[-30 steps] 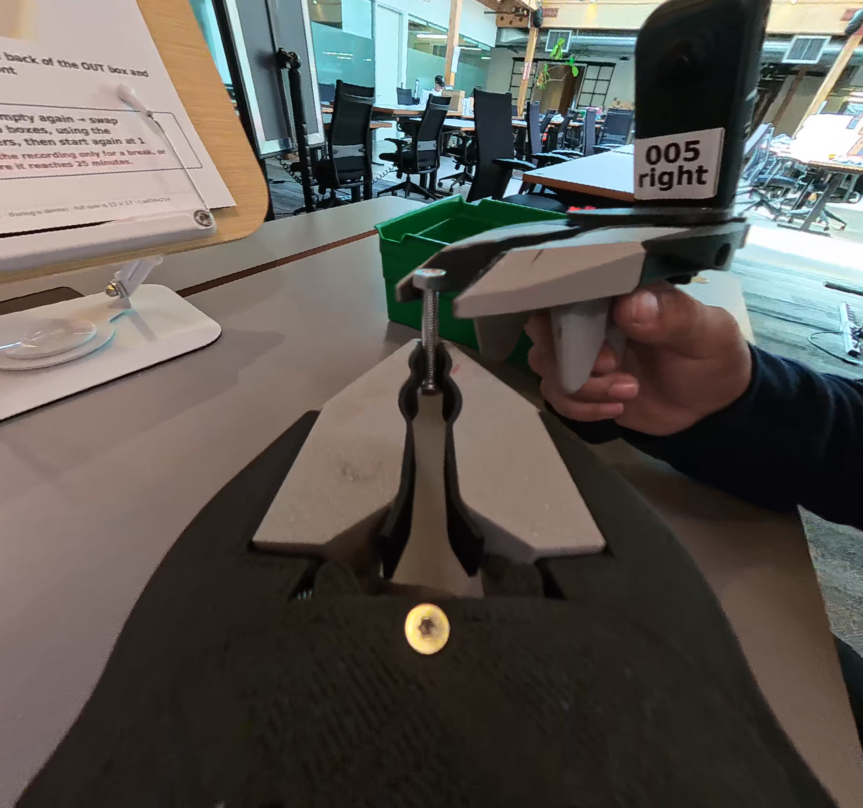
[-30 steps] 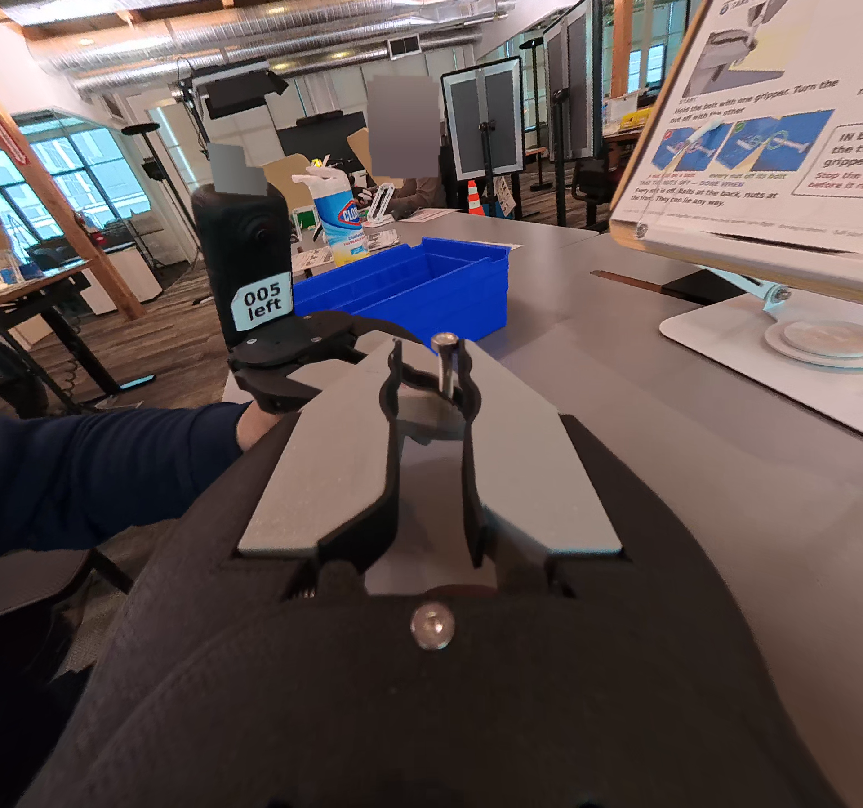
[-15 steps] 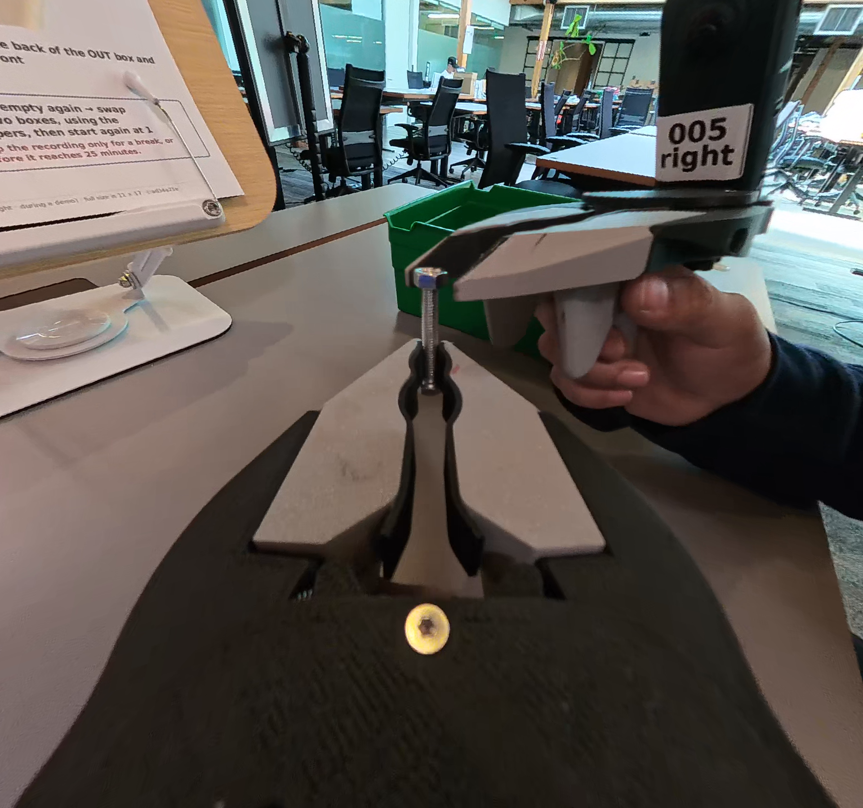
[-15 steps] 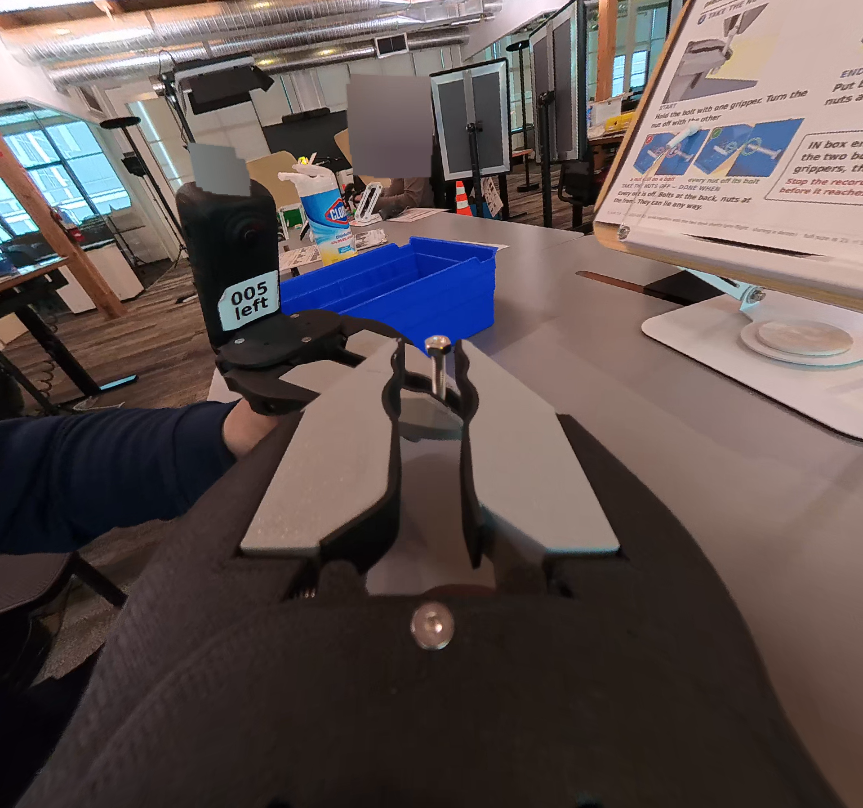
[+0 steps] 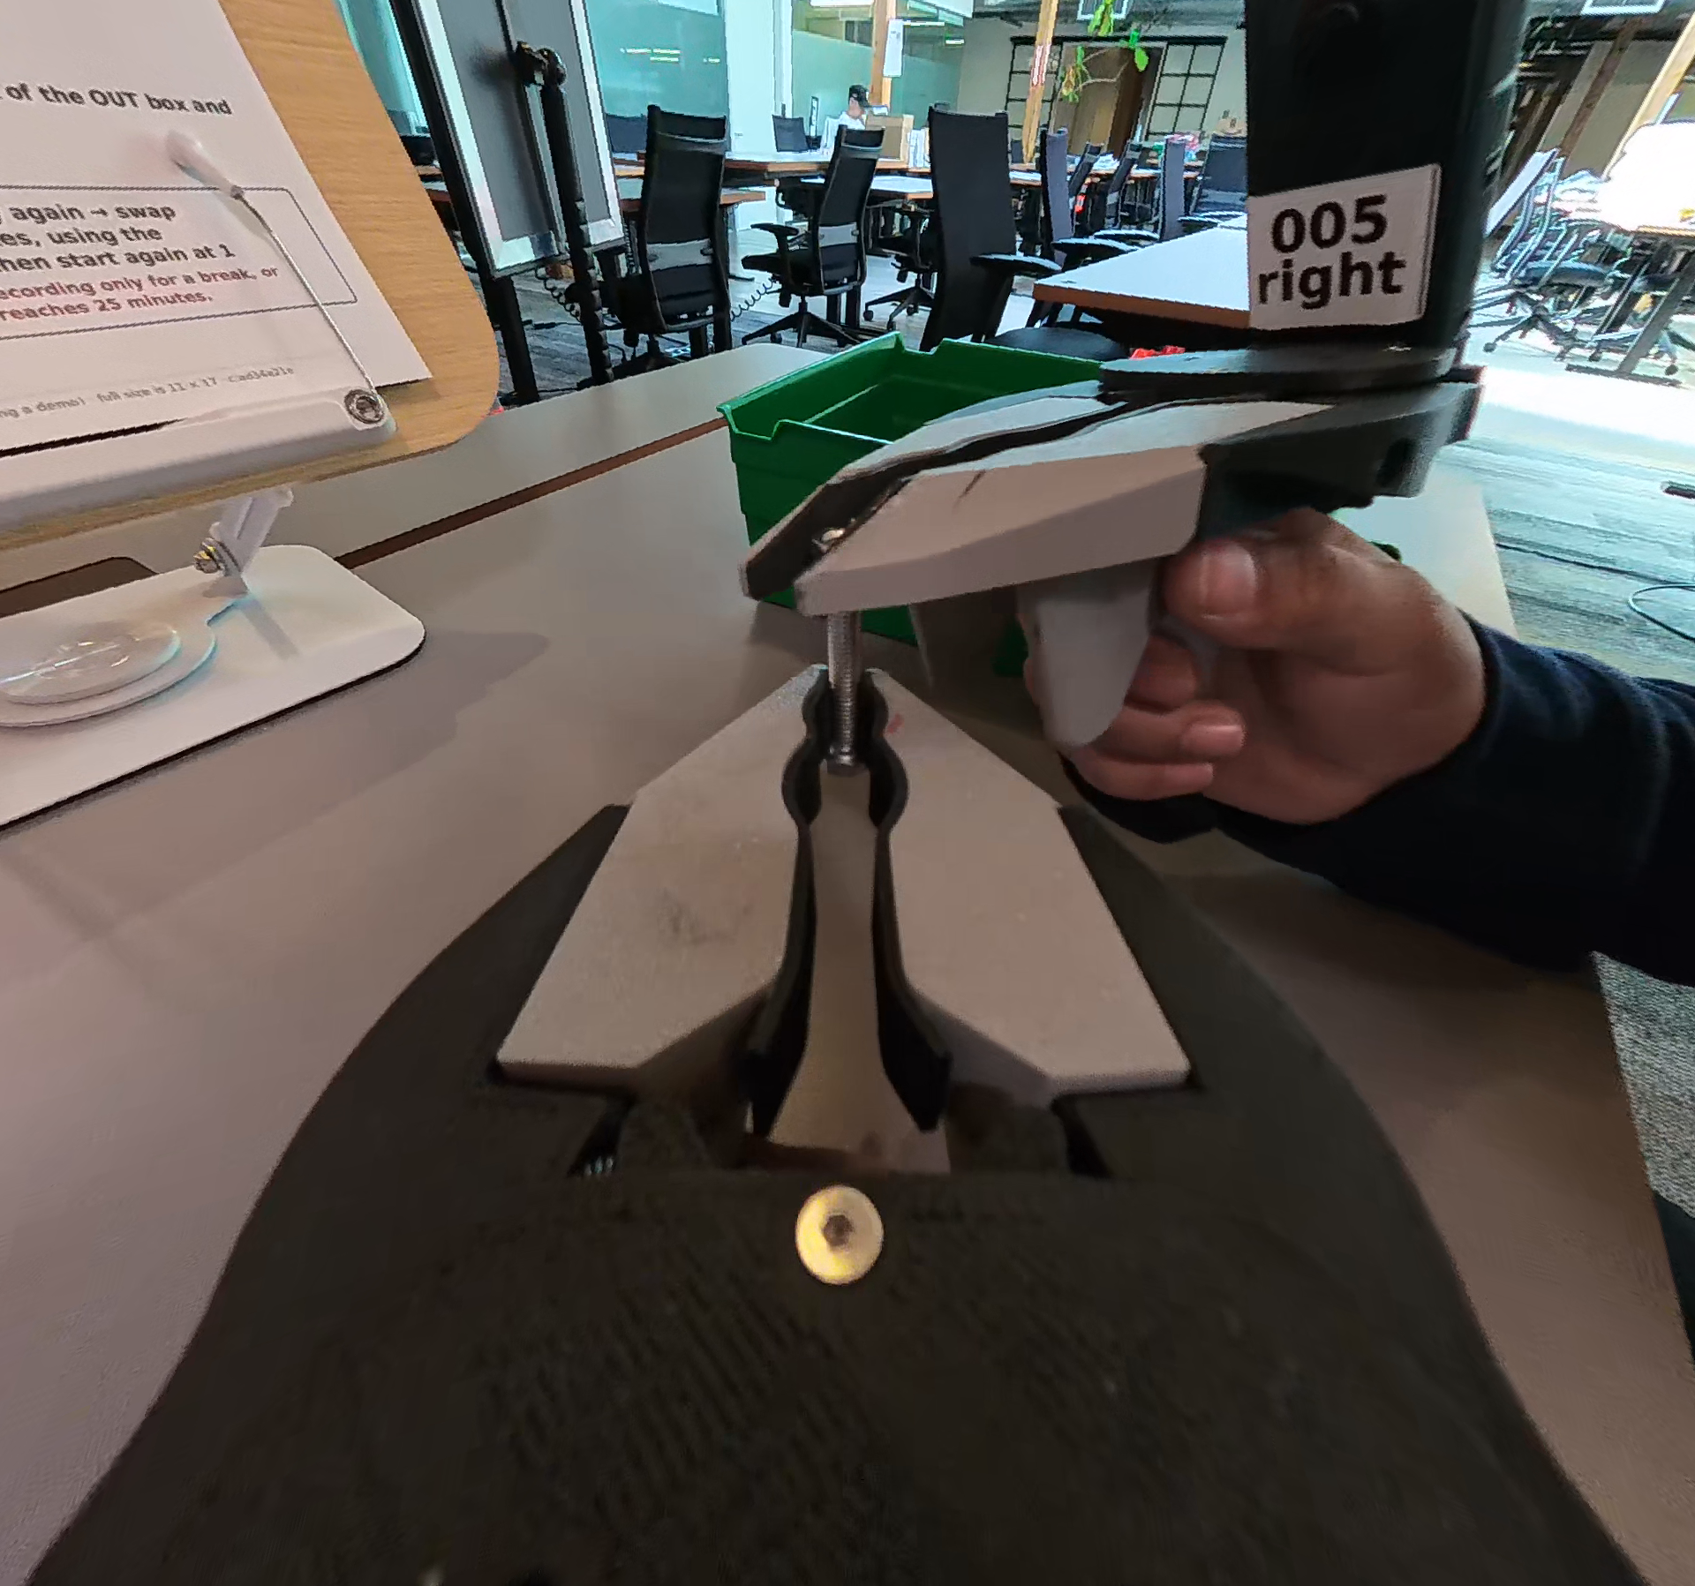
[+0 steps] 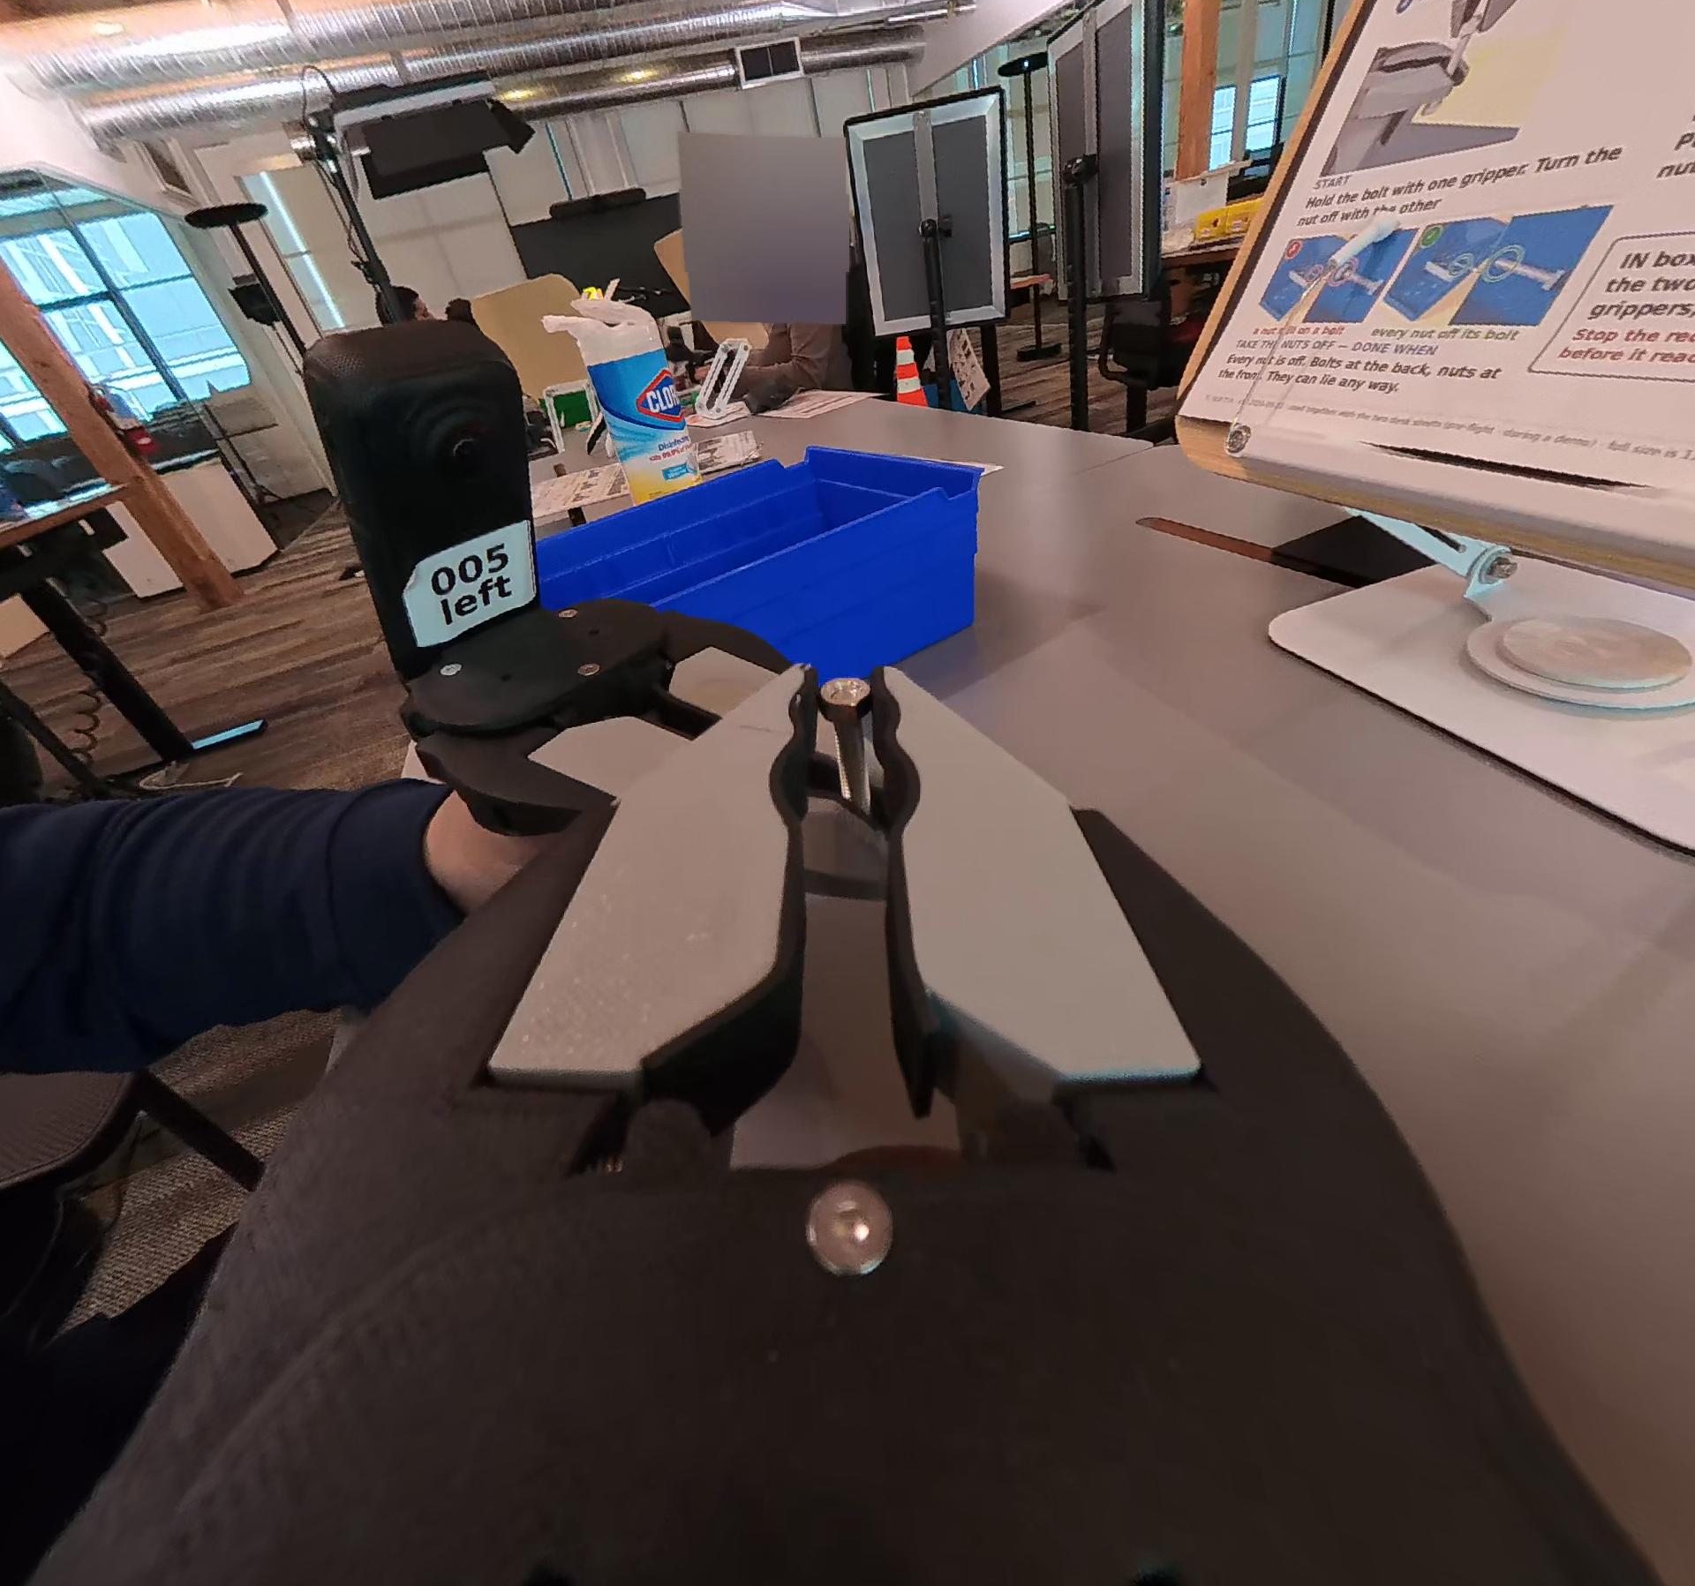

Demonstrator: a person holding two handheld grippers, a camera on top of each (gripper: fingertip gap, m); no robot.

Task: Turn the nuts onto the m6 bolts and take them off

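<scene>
Nearest in the left wrist view, the left gripper (image 5: 841, 749) pinches the lower threaded end of the bolt (image 5: 841, 689) in its tip notch, holding it upright — presumably as the steady anchor so the other tool can work the top. Just beyond, the right gripper (image 5: 807, 565) comes in from the right, held by a hand (image 5: 1284, 689). In its own view the bolt head (image 6: 845, 693) sits between its fingertips (image 6: 894, 717), which look pressed against it, though real contact is hard to confirm. No nut is visible. Farther off stand the green bin (image 5: 825, 451) on the right and the blue bin (image 6: 807, 552) on the left — likely the parts boxes.
</scene>
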